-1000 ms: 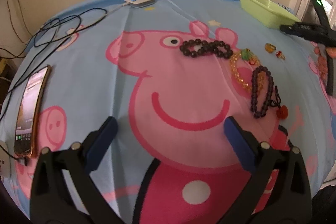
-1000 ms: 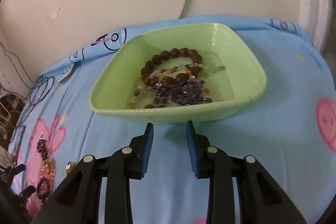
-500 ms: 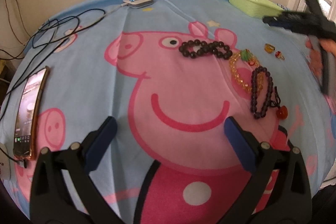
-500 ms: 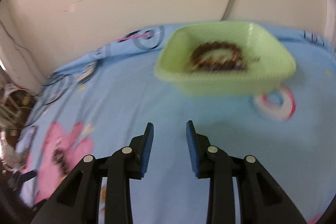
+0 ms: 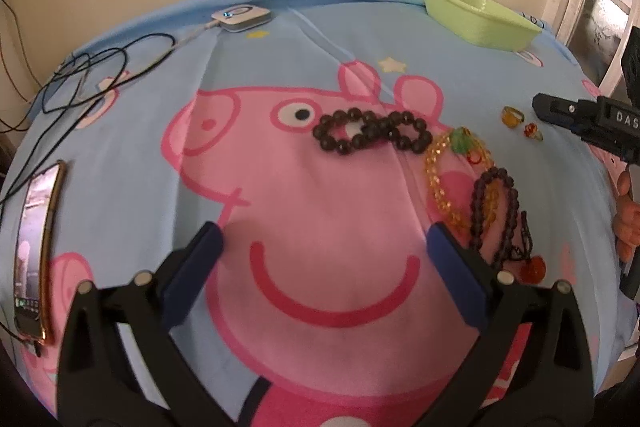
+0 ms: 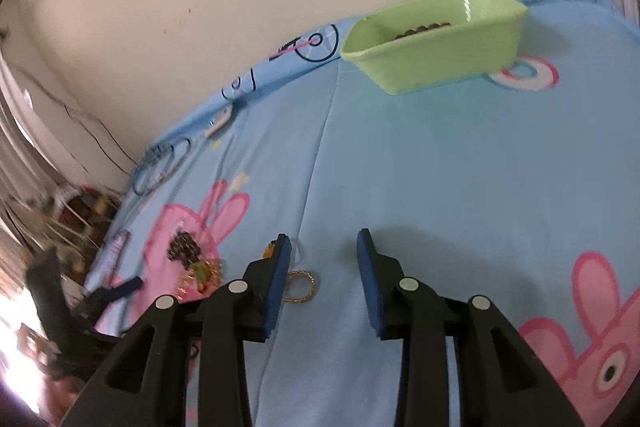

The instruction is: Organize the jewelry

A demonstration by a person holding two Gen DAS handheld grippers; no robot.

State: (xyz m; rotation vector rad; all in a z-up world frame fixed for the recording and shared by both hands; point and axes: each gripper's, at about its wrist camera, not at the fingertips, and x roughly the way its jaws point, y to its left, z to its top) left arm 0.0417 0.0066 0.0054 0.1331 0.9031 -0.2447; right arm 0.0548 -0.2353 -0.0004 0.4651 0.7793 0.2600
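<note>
Where a cream wall is met, a bed sheet (image 5: 120, 147) printed with cartoon pigs is spread. Round, glossy dark beads (image 5: 372, 129) are seen on it, and a smooth green tray (image 6: 436, 47). The left hand-held gripper (image 5: 320, 251) is held wide open and the right hand-held gripper (image 6: 324, 267) partly open, both empty.

Tray (image 6: 436, 47): contents mostly hidden behind the near wall in the right view; only a sliver of dark beads (image 6: 420, 27) shows over the rim. In the left view the inside is not visible at all.

Phone (image 5: 34, 247): at 9 o'clock, foreshortened; screen content too small to read.

Right tool (image 5: 592, 127): at 3 o'clock in the left view, cut off by the frame edge; its lettering is only partly readable.

Ring (image 6: 299, 286): partly hidden behind the right tool's left finger (image 6: 276, 283).

Jewelry pile (image 6: 192, 259): at 8 o'clock in the right view, blurred; pieces run together.

Room clutter (image 6: 60, 211): at 9 o'clock, motion-blurred, unidentifiable.
</note>
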